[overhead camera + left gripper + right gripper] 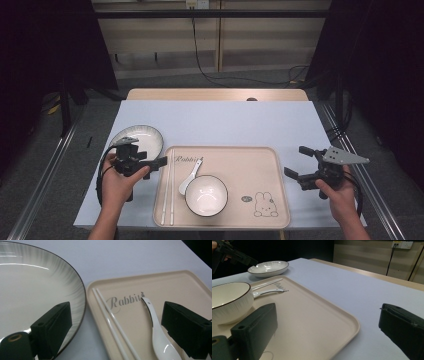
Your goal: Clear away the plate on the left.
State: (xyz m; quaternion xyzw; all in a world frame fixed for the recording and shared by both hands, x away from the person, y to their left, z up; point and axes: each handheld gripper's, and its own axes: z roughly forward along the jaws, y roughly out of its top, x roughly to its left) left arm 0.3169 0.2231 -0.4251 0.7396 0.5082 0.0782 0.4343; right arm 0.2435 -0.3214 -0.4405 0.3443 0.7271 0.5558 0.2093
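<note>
A pale lilac-grey table (220,120) carries a beige plastic tray (250,165); dark curtains, seemingly, flank it. The left gripper (152,159) and right gripper (298,162) hover with jaws spread, empty.

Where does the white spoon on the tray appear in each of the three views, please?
High view: the white spoon lies on the tray, left of centre, between the chopsticks and the bowl.
Left gripper view: lower right, just inside the right jaw.
Right gripper view: upper left, its handle showing beyond the bowl.
Shared landmark: the "Rabbit" lettering by the handle tip.
</note>
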